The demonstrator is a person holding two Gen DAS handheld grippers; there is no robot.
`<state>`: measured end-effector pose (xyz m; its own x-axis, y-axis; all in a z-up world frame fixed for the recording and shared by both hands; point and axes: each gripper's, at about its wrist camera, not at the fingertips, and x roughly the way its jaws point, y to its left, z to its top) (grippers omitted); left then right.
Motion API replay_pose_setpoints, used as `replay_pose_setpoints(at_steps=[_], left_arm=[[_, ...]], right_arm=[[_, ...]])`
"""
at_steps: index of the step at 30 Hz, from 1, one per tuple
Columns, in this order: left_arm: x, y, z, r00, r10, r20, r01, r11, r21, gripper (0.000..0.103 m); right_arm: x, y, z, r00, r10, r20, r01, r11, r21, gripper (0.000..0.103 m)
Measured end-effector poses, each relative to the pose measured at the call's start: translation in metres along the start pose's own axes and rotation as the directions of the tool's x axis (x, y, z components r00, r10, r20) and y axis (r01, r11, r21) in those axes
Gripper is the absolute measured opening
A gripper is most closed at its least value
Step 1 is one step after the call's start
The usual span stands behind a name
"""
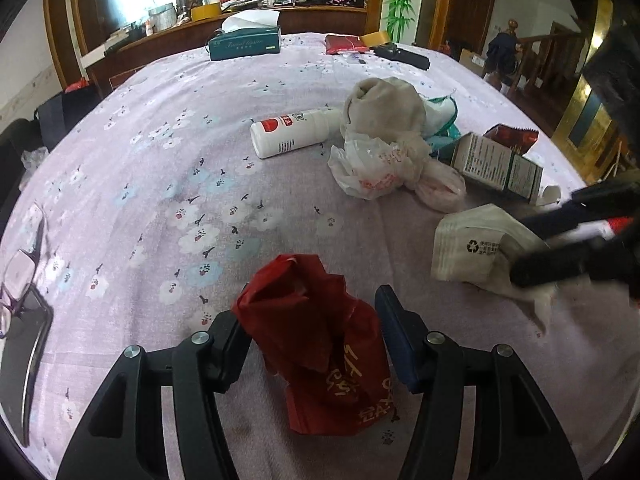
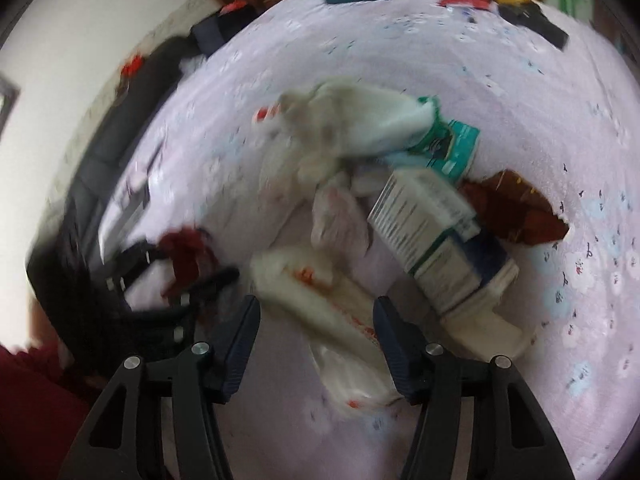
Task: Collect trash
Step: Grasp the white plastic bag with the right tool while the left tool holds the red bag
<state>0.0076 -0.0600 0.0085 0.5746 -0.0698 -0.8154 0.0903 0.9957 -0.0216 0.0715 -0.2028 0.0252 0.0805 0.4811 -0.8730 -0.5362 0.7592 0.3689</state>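
My left tongs (image 1: 314, 344) clasp a crumpled red bag (image 1: 320, 344), whose lower end lies on the flowered surface (image 1: 160, 184). My right tongs (image 2: 316, 336) are spread, with a whitish packet (image 2: 320, 300) lying between the pads; motion blur keeps me from telling whether they touch it. From the left wrist that packet's far corner is covered by the right tongs. Ahead of both lies a heap: white bottle (image 1: 288, 134), beige cloth (image 1: 384, 108), plastic bag (image 1: 368, 168), printed carton (image 1: 496, 162), partly overlapping.
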Motion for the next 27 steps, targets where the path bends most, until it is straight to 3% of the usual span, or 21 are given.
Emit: replay_pose_setpoints(at_steps=[9, 13, 19, 23, 27], left_arm=[[-0.001, 0.001, -0.001, 1.0, 0.02, -0.004, -0.02, 1.0, -0.015, 0.058], [-0.002, 0.001, -0.003, 1.0, 0.019, -0.004, -0.019, 1.0, -0.018, 0.058], [-0.003, 0.002, -0.004, 1.0, 0.02, -0.001, -0.02, 1.0, -0.018, 0.058], [-0.003, 0.002, -0.005, 1.0, 0.02, 0.001, -0.02, 1.0, -0.02, 0.058], [-0.004, 0.003, -0.005, 1.0, 0.023, 0.007, -0.023, 0.999, -0.027, 0.054]], right_arm=[[0.001, 0.019, -0.016, 0.992, -0.127, 0.022, 0.128, 0.99, -0.054, 0.064], [0.011, 0.018, -0.015, 0.993, -0.12, 0.02, 0.121, 0.991, -0.051, 0.064], [0.021, 0.025, -0.017, 0.981, -0.186, 0.055, 0.189, 0.98, -0.058, 0.064], [0.026, 0.031, -0.017, 0.962, -0.261, 0.079, 0.266, 0.963, -0.054, 0.051], [0.028, 0.035, -0.014, 0.952, -0.291, 0.094, 0.297, 0.954, -0.046, 0.048]])
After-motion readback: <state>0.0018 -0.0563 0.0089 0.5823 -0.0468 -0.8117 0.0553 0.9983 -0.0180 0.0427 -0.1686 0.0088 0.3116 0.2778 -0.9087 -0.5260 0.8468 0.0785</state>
